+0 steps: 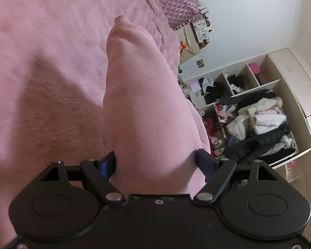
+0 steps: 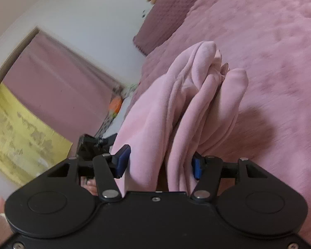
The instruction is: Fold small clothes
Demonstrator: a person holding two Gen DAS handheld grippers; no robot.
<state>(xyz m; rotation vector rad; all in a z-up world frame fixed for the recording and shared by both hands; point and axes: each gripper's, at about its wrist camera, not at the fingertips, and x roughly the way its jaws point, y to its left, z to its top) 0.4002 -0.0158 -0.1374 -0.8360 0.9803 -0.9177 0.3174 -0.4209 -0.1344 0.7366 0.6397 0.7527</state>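
- Pink plush bedspread is filling the scene under both your grippers, with a quilted mauve pillow at its far end.
- Your left gripper is clamping a pink knit garment, its blue pads pressing the cloth from both sides.
- That garment is running straight away from the fingers as one long tube, its long axis lying along the gripper's line and its ribbed cuff pointing toward the pillow.
- Open wardrobe shelves crammed with clothes are standing to the right of the bed.
- Your right gripper is likewise pinching the garment, bunched in lengthwise folds between the pads.
- Those folds are stretching forward and slightly right, hanging above the bedspread and casting a shadow on it.
- A curtained window is showing at the left.
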